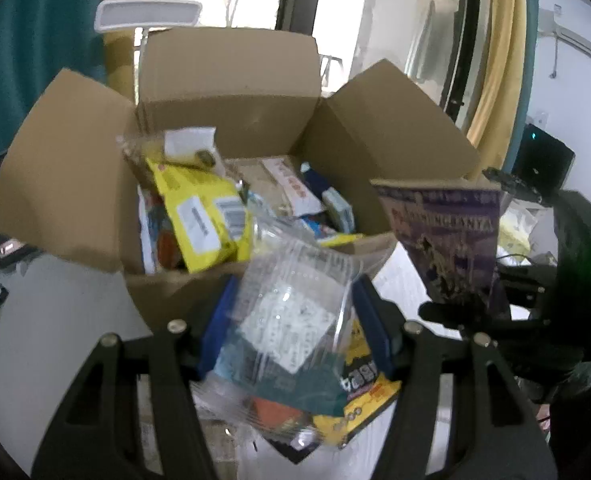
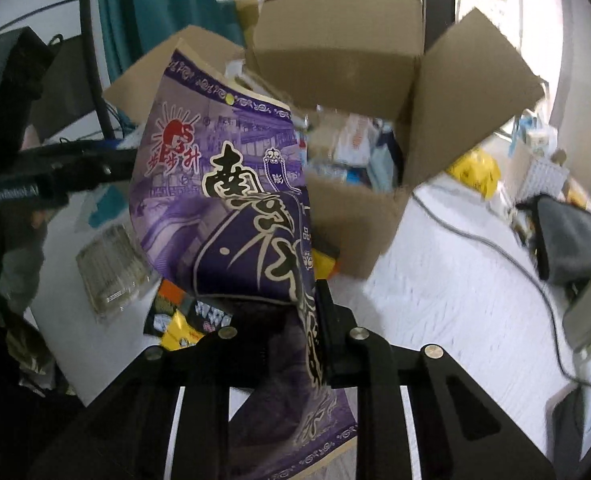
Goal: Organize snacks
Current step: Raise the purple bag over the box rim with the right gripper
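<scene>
Above white table (image 2: 435,280), right tool (image 2: 291,320) grips purple bag (image 2: 235,200); left tool (image 1: 291,320) clamps clear pouch (image 1: 291,300).

Past my work I see teal fabric curtains (image 1: 35,40), a white rectangular lamp head (image 1: 148,14), and a dark grey cable (image 2: 495,248) trailing across the white bench (image 2: 455,300) beside a grey pouch (image 2: 567,240).

A white counter (image 2: 455,280) stretches out below me. An open cardboard box (image 2: 355,216) sits on it, flaps raised. Left of the box lie a clear plastic tray (image 2: 111,272) and small yellow-and-black snack packets (image 2: 175,320). To the right, a dark cable (image 2: 495,248) snakes past a grey pouch (image 2: 567,240).
</scene>
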A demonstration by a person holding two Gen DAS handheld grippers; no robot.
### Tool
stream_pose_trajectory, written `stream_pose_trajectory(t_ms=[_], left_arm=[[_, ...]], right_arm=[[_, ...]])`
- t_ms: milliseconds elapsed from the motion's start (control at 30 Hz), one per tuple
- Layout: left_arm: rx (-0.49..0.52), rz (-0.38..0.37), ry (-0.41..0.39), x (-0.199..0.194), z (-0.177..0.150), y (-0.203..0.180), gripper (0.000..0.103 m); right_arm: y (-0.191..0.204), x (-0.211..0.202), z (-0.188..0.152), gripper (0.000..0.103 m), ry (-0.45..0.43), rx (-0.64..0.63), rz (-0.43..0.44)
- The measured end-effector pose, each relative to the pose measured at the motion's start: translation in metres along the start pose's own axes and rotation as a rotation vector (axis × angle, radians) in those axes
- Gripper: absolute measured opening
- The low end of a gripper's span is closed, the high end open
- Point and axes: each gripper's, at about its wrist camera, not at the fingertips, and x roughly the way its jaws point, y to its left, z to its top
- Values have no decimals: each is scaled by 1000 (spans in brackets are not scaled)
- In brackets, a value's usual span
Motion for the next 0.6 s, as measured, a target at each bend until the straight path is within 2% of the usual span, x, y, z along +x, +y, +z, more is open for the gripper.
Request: stream_pose_trajectory(t_ms=[367, 600], left_arm=[[6, 3, -23, 13, 33, 3, 61], [0, 7, -45, 31, 58, 11, 61]], right_arm=[[0, 3, 51, 22, -68, -7, -5], [-5, 12, 90, 22, -116, 8, -38]])
